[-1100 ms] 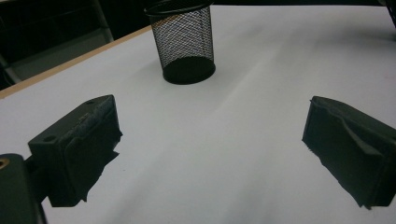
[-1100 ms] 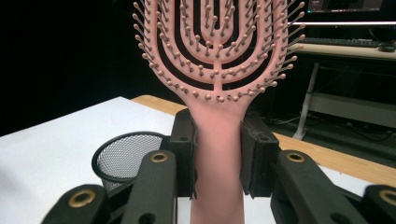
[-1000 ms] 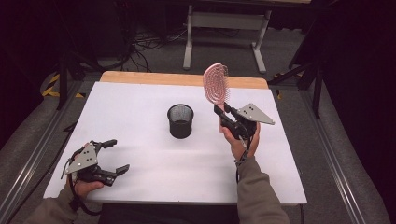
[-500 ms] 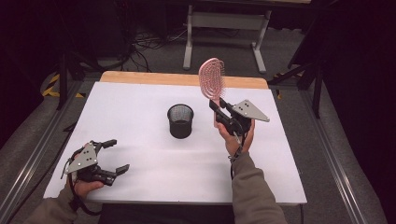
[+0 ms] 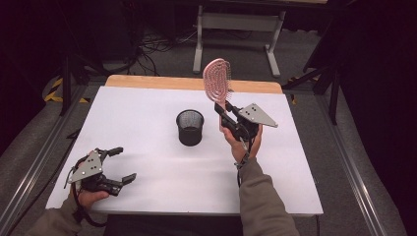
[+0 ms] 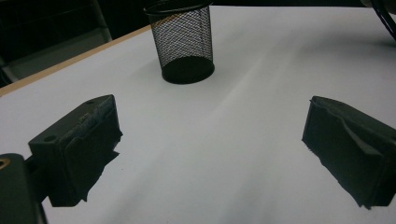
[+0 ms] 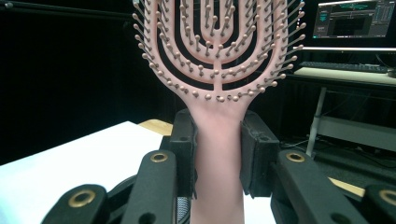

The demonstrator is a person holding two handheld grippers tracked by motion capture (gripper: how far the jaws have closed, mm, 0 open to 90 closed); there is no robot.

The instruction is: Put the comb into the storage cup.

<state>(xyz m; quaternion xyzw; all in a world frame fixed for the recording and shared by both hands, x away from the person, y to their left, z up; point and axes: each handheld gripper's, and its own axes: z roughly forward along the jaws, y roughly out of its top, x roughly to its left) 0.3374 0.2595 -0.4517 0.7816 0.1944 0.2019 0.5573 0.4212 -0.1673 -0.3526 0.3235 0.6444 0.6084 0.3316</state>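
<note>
1. Pink plastic marks the task's thing: a vented hairbrush (image 5: 217, 81) is pinched by its handle in the right gripper (image 5: 227, 119), raised off the white surface (image 5: 147, 118) with its bristled head up, tilted toward 11 o'clock. In the right gripper view both jaws press flat against the handle of the hairbrush (image 7: 216, 70), 1 on each side.
2. Black wire mesh forms the cup (image 5: 190, 127), which stands upright and open near the centre of the surface, at about 9 o'clock from the right gripper and a little below the brush.
3. Spread wide and holding nothing, the left gripper (image 5: 114, 164) rests low near the surface's front left corner, at about 8 o'clock from the cup; its own view shows the cup (image 6: 183, 41) ahead between the parted jaws.
4. Judged from this, the step in hand is carrying the brush toward the cup.
5. Next, the move probably calls for bringing the handle end over the cup's mouth, lowering it inside, then releasing; an off-centre descent could tip the light cup.
</note>
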